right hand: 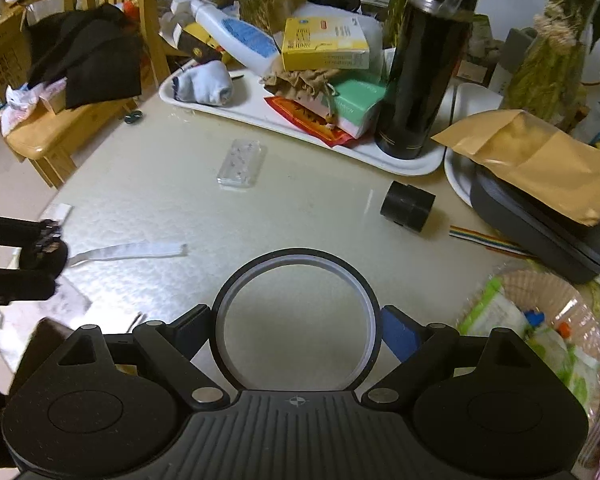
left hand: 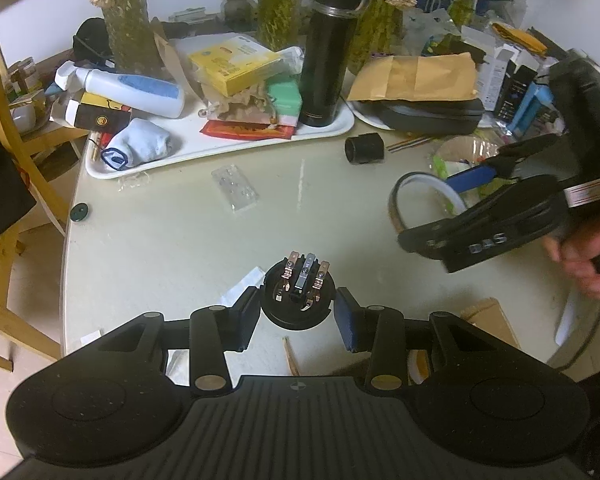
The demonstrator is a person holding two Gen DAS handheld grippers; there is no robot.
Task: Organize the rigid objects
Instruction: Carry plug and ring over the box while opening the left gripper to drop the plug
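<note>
My left hand-held gripper (left hand: 296, 312) is nearly closed, its pads clamped on a round black switch (left hand: 298, 300) with metal terminals pointing up, held above the pale worktop (left hand: 180, 240). My right hand-held gripper (right hand: 296, 330) stands wide, its pads pressing the sides of a large tape ring (right hand: 296, 320), also above the worktop. A small black cylinder (right hand: 407, 206) lies near the white tray (right hand: 404, 166).

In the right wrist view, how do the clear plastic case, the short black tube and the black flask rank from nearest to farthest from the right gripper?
1. short black tube, ahead to the right, on the table
2. clear plastic case, ahead to the left
3. black flask, upright on the white tray
</note>
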